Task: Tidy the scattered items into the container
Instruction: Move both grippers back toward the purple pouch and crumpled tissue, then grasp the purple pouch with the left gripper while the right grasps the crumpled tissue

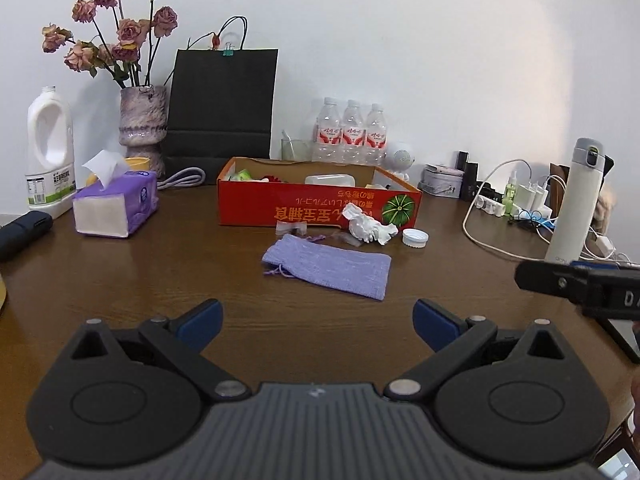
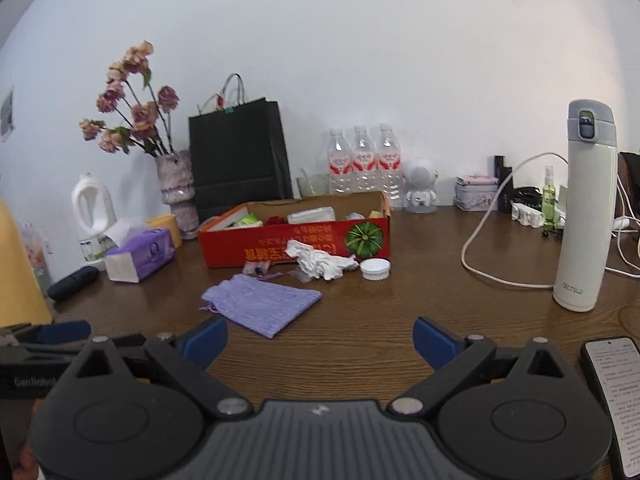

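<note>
Right now we hold our two grippers low over the brown table [image 1: 120, 280]. Our left gripper [image 1: 318, 326] sits at the bottom of its picture with its blue fingers spread wide and nothing between them. Our right gripper [image 2: 320, 340] looks the same in its own picture — wide apart and empty.

Just past the fingers, in the middle of each picture, lies a flat purple pouch [image 1: 328, 266] with a little string. Behind it we see a crumpled white tissue [image 1: 370, 226], a white bottle cap [image 1: 415, 237] and some bits of clear wrapper [image 1: 290, 229] — all on the table, close to the front wall of the red box [image 1: 312, 210]. The tissue touches that wall. The box sits in the middle of the picture and already has some things inside.

A tall white flask [image 2: 586, 208] stands at the right side.
</note>
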Demonstrator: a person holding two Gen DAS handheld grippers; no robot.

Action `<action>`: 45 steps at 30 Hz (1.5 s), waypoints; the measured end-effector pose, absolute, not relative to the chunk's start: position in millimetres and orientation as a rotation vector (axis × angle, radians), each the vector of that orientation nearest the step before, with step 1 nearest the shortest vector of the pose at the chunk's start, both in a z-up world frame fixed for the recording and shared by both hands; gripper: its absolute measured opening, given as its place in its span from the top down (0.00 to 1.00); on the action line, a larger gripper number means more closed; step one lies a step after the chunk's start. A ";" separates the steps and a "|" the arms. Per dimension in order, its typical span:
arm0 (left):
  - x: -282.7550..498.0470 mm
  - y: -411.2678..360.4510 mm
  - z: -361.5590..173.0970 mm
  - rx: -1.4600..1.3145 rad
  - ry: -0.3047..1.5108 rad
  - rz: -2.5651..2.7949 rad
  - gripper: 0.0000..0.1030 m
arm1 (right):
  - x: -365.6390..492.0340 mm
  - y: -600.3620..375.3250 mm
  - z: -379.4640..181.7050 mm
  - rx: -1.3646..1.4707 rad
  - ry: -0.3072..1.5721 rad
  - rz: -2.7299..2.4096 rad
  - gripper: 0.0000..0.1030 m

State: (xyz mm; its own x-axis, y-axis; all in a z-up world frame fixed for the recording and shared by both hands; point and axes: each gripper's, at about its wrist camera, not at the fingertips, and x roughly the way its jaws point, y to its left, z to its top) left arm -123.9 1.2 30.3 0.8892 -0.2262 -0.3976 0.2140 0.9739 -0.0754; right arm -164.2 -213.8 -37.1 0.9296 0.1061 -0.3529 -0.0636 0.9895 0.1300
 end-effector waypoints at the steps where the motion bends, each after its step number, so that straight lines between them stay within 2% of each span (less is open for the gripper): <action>1: -123.4 1.0 29.6 -0.024 0.414 -0.227 0.00 | -162.9 -212.2 -37.5 0.113 0.364 0.091 0.03; 5: -111.0 1.8 24.4 -0.028 0.436 -0.220 0.00 | -152.4 -209.0 -43.0 0.108 0.390 0.119 0.10; 8: -93.0 5.3 21.5 -0.049 0.459 -0.247 0.00 | -140.3 -209.3 -50.7 0.088 0.431 0.105 0.22; 10: -74.9 5.2 21.5 -0.041 0.484 -0.258 0.01 | -128.6 -212.1 -54.7 0.084 0.461 0.104 0.42; 12: -52.3 2.9 22.5 -0.018 0.522 -0.261 0.16 | -116.5 -214.8 -57.0 0.069 0.484 0.095 0.50; 14: -26.4 2.5 22.4 -0.019 0.557 -0.257 0.21 | -105.7 -217.7 -58.4 0.055 0.493 0.089 0.50; 16: 0.9 0.6 22.5 -0.009 0.589 -0.275 0.22 | -93.2 -221.3 -59.0 0.042 0.503 0.084 0.50; 20: 43.5 -9.4 24.6 0.081 0.587 -0.287 0.07 | -71.0 -228.0 -56.3 0.024 0.513 0.063 0.50; 23: 76.2 -11.3 21.4 0.082 0.615 -0.303 0.07 | -56.3 -231.1 -54.6 0.014 0.523 0.066 0.50; 25: 93.7 -11.9 16.2 0.066 0.636 -0.313 0.10 | -44.2 -230.0 -52.8 -0.003 0.530 0.068 0.50; 27: 103.1 -12.6 11.0 0.051 0.651 -0.326 0.23 | -30.0 -226.4 -49.4 -0.030 0.531 0.075 0.49; 28: 105.2 -13.1 8.7 0.047 0.654 -0.339 0.26 | -22.0 -224.4 -48.0 -0.042 0.530 0.081 0.48; 34: 113.3 -16.0 -7.5 0.072 0.686 -0.339 0.33 | 46.4 -205.6 -50.8 -0.080 0.558 0.129 0.45; 35: 113.2 -15.2 -7.6 0.071 0.684 -0.336 0.39 | 58.0 -201.3 -52.7 -0.092 0.565 0.139 0.45; 38: 113.5 -11.0 -7.4 0.055 0.670 -0.325 0.71 | 92.1 -189.5 -59.4 -0.118 0.589 0.172 0.46; 40: 113.0 -8.6 -7.4 0.039 0.666 -0.337 0.76 | 114.2 -183.2 -65.4 -0.133 0.607 0.180 0.47; 41: 112.5 -8.5 -7.3 0.035 0.662 -0.345 0.78 | 124.0 -181.0 -69.4 -0.134 0.627 0.182 0.53; 42: 111.0 -8.8 -6.8 0.036 0.655 -0.347 0.82 | 131.2 -179.8 -73.7 -0.131 0.649 0.183 0.74; 43: 109.3 -8.8 -6.2 0.041 0.645 -0.347 0.87 | 135.9 -179.7 -77.6 -0.122 0.664 0.184 0.84; 44: 108.1 -8.6 -5.5 0.043 0.637 -0.347 0.94 | 136.5 -180.4 -79.9 -0.105 0.659 0.185 0.84; 45: 107.3 -7.8 -4.7 0.036 0.632 -0.350 0.95 | 134.8 -180.8 -80.9 -0.096 0.650 0.186 0.84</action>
